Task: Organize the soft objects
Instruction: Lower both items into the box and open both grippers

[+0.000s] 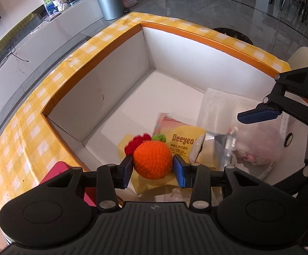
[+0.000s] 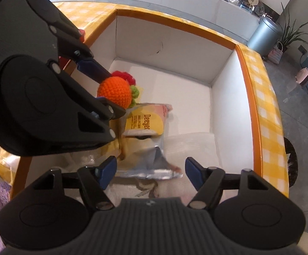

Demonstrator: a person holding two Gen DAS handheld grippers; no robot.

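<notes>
One crocheted orange [image 1: 152, 159] clamped in left gripper [image 1: 153, 168]; right gripper [image 2: 149, 173] agape (one box [image 1: 207, 36]).

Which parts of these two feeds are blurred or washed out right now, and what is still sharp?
Left wrist view: crochet orange in the left claw is sharp; the silver packet is motion-smeared; the white cloth is nearly washed out. Right wrist view: silver packet blurred below the open right claw; box rims bend from fisheye.
</notes>
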